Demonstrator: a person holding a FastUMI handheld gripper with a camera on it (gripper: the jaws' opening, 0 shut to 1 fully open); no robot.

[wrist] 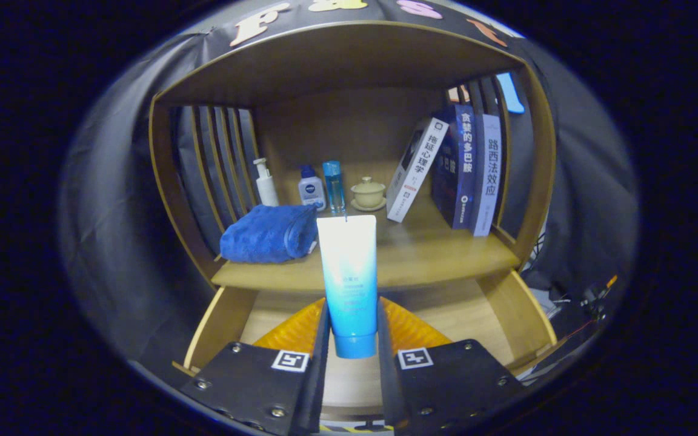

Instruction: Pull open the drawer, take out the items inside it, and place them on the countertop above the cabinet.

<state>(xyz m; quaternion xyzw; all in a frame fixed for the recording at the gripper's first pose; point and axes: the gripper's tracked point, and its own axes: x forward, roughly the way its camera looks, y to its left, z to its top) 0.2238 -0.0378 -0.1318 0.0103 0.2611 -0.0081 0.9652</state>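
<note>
While my gripper [352, 339] has both fingers pressed on the lower part of the blue-and-white tube [349, 284], the tube stands upright between them, cap end down and crimped end up, lifted above the open drawer [222, 318]. I hold it low on the body, just above the cap, which I judge leaves the wide flat top free to swing a little, so it wants a steady carry. The drawer's pale wooden floor lies below and beyond the fingers, and what I can see of it looks bare, though my fingers hide its nearer part, so I cannot tell whether anything else is left inside. Just beyond the tube's top is the countertop [422, 254] above the cabinet, where this thing is meant to go. That shelf is already busy: a folded blue towel [269, 241] lies at its front left, its right edge just beside the line of the tube; behind it stand a white pump bottle [265, 183], a small blue-capped bottle [311, 189], and a slim blue bottle [334, 185], with a lidded cup on a saucer [368, 194] next to them. To the right, three books [458, 172] lean together against the slatted side. The free wood is the stretch between towel and books, straight ahead and a little right, and I judge that the best landing spot. The towel is the likeliest thing to snag the tube on the way in.
</note>
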